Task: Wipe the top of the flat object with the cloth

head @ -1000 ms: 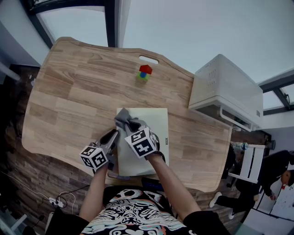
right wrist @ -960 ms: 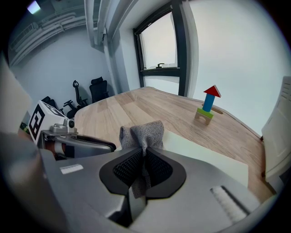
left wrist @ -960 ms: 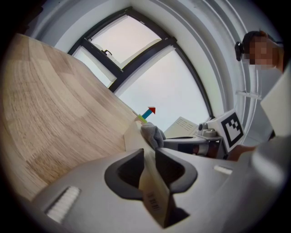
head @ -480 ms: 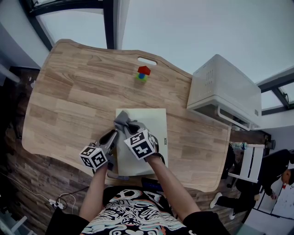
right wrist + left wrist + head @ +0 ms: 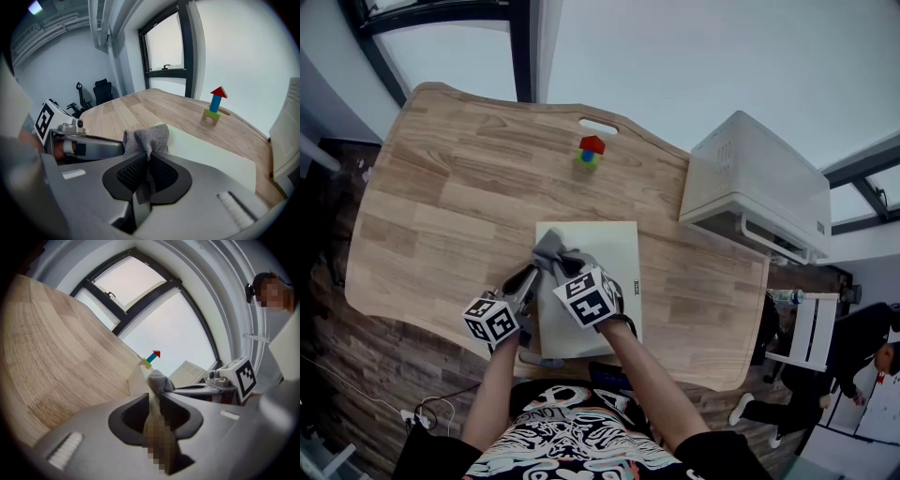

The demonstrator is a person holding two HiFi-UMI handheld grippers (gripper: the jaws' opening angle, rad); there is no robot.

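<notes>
A pale flat board lies on the wooden table in front of me. My right gripper is shut on a bunched grey cloth, which rests on the board's left part. The right gripper view shows the cloth pinched between the ribbed pads. My left gripper is at the board's left edge. In the left gripper view that edge runs in between the jaws of the gripper, which are closing on it.
A small stack of toy blocks with a red roof stands at the table's far side, near a slot in the tabletop. A white appliance sits at the table's right end. A person stands beyond the right end, near the floor.
The right gripper and its cloth have slid a little toward the board's near left. The left gripper has stayed at the board's edge.
</notes>
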